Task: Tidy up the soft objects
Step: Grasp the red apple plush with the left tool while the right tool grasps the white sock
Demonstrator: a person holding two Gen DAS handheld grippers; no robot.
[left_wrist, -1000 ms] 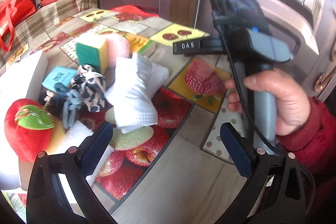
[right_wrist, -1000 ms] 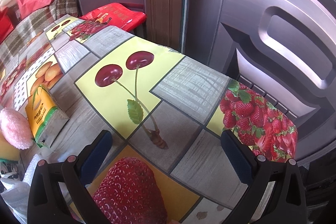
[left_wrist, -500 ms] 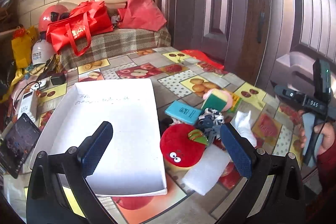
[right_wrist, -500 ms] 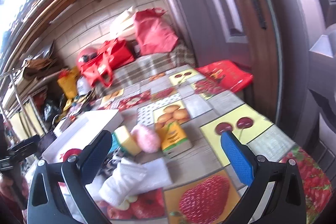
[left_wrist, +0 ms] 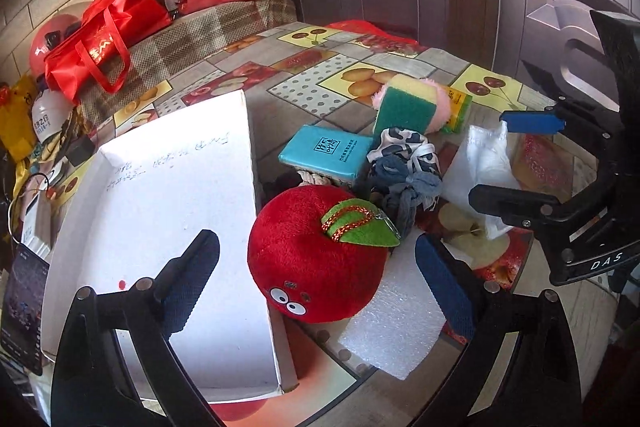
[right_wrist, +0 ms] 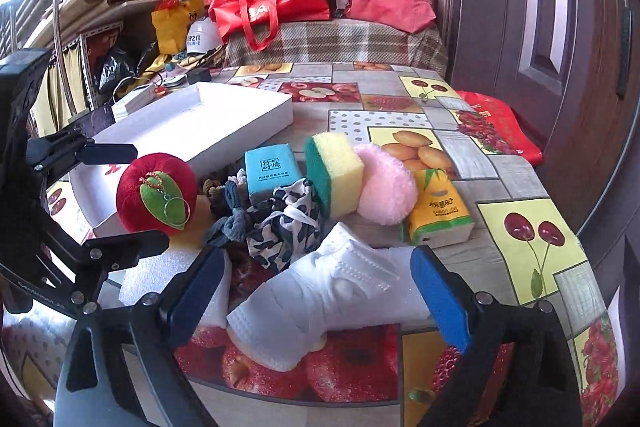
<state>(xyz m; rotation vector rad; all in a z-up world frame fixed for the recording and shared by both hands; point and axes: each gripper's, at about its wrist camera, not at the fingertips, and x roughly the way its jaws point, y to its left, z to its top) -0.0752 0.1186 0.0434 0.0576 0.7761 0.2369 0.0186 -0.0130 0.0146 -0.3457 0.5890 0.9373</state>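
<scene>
Looking along the left claw [left_wrist: 316,267]: spread wide, empty, poised over the plush apple [left_wrist: 316,255] beside the white tray [left_wrist: 160,187] at the worktop's near edge; could graze the tray wall or roll the apple onto the foam sheet [left_wrist: 392,327]. Turning to the right claw [right_wrist: 316,295]: likewise wide apart, straddling the white cloth [right_wrist: 328,299]; could snag the patterned scrunchie [right_wrist: 288,223] alongside.

Our left hand-held gripper [left_wrist: 316,279] has a black frame, round silver screws and dark navy ribbed pads [left_wrist: 444,285]. Our right hand-held gripper [right_wrist: 316,297] matches it, with brighter blue pads [right_wrist: 440,301]; its black body reads "DAS" in white.
</scene>
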